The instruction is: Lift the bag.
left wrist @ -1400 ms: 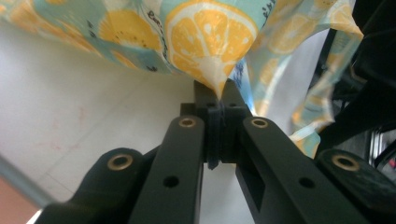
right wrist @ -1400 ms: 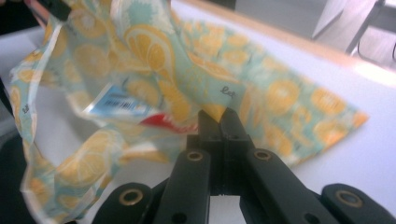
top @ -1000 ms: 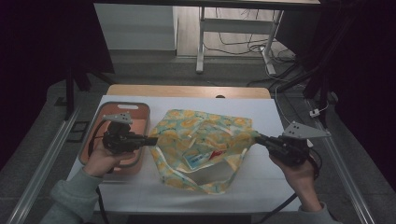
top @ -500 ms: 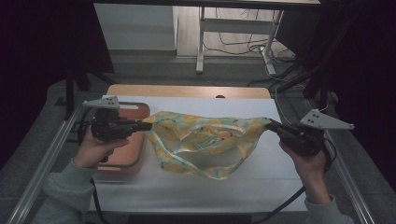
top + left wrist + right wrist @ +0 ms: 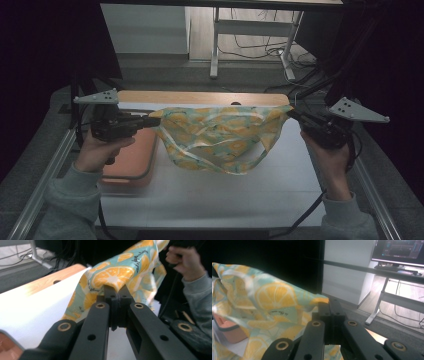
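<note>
We hold the lemon-print cloth [image 5: 220, 137] stretched above the white desk [image 5: 210, 195], our left hand-held gripper [image 5: 150, 121] clamped on its nine o'clock corner, our right hand-held gripper [image 5: 291, 114] clamped on its three o'clock corner; a pink tray [image 5: 130, 160] sits at nine o'clock

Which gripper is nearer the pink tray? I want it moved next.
Left. The left gripper hangs right above the tray; the right gripper is across the table, past the cloth.
</note>
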Available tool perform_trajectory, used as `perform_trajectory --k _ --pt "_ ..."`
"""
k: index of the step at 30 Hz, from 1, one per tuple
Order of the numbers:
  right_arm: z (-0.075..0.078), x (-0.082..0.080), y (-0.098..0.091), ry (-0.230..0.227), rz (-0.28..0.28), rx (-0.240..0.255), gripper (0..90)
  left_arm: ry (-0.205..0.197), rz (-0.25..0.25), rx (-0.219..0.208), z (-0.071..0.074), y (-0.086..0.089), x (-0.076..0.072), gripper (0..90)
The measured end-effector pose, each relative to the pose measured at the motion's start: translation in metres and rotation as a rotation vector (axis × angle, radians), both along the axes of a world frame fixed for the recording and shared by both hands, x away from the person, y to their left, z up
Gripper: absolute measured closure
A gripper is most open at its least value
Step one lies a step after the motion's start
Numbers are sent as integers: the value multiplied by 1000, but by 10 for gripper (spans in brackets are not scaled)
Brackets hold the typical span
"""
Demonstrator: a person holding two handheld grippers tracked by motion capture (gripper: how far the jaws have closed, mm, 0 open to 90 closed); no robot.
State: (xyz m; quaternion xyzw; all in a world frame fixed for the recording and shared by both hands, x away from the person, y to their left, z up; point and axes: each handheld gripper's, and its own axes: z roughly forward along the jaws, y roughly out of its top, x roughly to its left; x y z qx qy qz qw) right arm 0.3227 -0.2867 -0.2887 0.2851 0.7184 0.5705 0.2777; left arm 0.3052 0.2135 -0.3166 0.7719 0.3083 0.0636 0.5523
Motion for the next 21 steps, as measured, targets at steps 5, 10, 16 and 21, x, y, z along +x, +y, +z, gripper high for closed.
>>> perform_trajectory --k 5,10,16,21 --pt "-13 17 8 52 -18 -39 894 42 32 68 -22 -11 19 890" --pt "-33 46 14 125 -59 -63 894 94 88 76 -45 -12 43 889" --pt "-73 88 26 241 -89 -92 894 175 135 118 -72 -15 71 887" --pt "-109 109 36 321 -84 -103 893 233 135 169 -95 -23 83 884"
